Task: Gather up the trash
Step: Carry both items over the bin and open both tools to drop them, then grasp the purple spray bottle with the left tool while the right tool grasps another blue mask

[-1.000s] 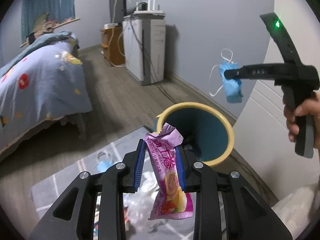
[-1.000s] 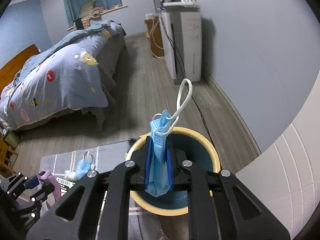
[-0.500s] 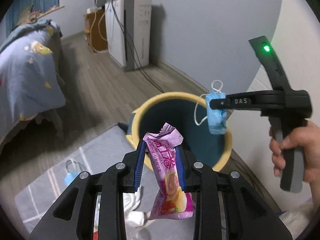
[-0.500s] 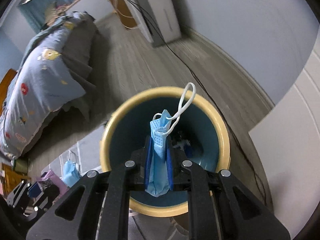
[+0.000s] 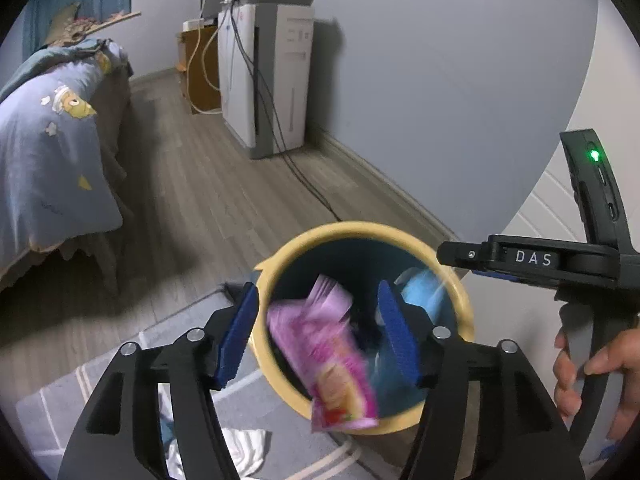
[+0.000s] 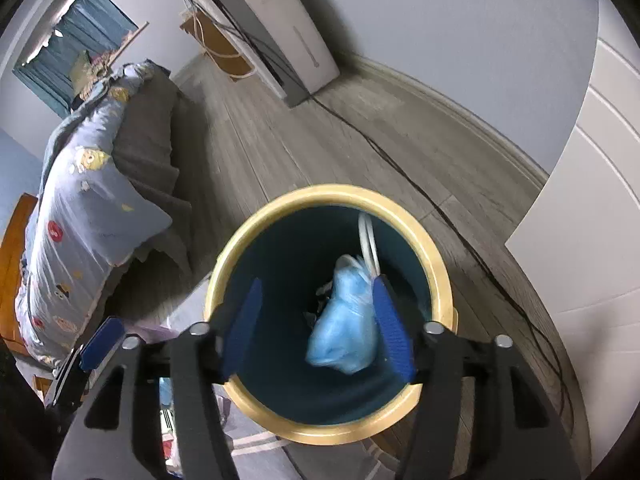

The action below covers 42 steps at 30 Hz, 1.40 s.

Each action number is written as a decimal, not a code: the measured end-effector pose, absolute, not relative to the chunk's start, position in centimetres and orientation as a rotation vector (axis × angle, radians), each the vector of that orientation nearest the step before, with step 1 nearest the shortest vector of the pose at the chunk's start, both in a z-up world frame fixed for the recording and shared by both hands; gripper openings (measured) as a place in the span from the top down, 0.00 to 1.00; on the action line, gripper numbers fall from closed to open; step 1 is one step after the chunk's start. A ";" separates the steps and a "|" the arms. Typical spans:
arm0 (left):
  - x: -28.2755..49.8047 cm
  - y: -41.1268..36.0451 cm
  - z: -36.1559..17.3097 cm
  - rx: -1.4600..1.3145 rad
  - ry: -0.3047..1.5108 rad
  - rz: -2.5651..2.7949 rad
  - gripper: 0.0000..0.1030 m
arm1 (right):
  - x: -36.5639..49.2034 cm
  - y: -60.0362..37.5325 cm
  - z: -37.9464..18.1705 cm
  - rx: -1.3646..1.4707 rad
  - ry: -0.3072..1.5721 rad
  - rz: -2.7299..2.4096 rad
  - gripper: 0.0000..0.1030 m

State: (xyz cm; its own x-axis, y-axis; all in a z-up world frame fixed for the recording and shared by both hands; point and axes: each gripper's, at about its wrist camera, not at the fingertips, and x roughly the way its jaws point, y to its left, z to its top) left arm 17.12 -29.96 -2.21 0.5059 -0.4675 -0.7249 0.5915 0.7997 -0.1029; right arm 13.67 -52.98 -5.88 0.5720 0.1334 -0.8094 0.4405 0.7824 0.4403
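The left hand-held gripper (image 5: 318, 334) is opening over the bin (image 5: 362, 229); the blurred pink wrapper (image 5: 326, 354) is loose between its blue pads, at six o'clock over the near rim, so it might snag there and fall outside. The right hand-held gripper (image 6: 316, 326) is opening too; the blue mask (image 6: 344, 326) brushes its right pad and its ear loop could catch.
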 end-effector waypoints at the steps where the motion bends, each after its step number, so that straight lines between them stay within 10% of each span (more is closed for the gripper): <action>1: 17.1 -29.8 -2.1 0.168 0.818 -0.640 0.34 | 13.7 -53.0 -5.8 0.674 0.957 -0.198 0.39; 6: 16.4 -28.4 -1.5 0.184 0.797 -0.579 0.08 | 13.7 -53.0 -4.9 0.672 0.924 -0.204 0.05; 42: 12.1 5.2 -4.7 0.030 0.932 -0.073 0.05 | 17.6 -27.7 -3.0 0.153 1.061 0.113 0.06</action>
